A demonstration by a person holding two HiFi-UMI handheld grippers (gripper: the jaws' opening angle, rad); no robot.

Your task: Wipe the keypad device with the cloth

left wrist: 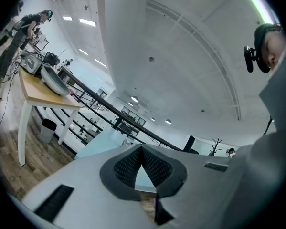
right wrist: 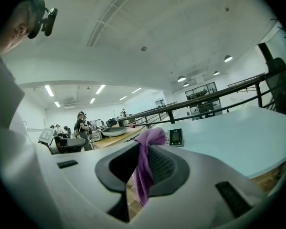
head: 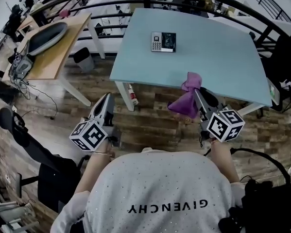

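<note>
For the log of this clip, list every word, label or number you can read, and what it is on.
"GIVENCHY": on the back of the person's shirt, upside down in the head view.
Keypad device: keys and screen too small to read.
Marker cubes: square patterns only, no words.
Cloth: no print.
</note>
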